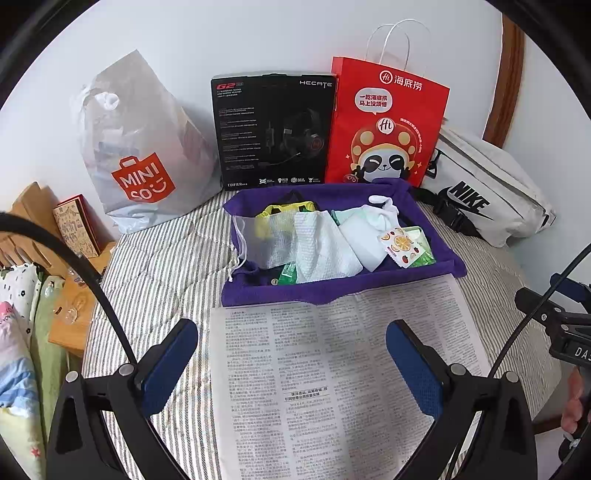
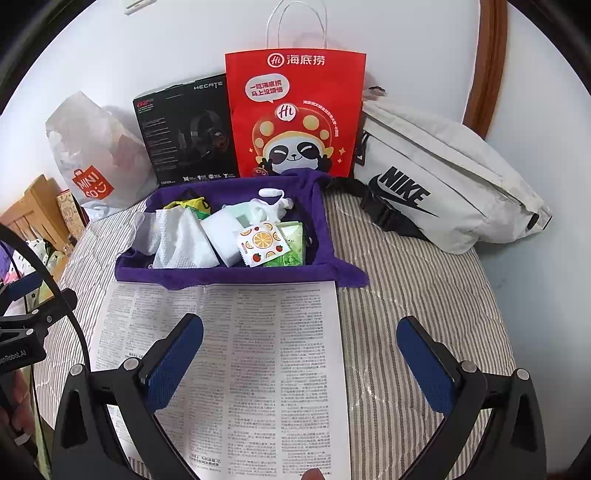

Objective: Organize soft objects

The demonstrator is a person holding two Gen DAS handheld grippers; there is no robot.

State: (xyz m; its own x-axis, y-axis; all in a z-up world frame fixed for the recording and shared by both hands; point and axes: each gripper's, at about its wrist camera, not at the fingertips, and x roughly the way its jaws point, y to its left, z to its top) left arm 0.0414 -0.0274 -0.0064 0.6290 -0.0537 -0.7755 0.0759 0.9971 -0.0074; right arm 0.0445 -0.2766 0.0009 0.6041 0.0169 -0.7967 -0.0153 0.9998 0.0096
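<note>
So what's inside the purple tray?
The purple tray holds a white cloth, a mesh pouch, a fruit-print packet and green wrappers. Things beneath them are covered.

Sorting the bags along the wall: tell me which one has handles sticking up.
The red paper bag with the panda print: white loop handles rise above it, unlike the Miniso bag and Nike pouch.

Plain white wall [image 1: 258, 33] behind; striped bedcover [image 2: 424, 295] below; wooden shelf [image 1: 44, 221] at left; daylight.
</note>
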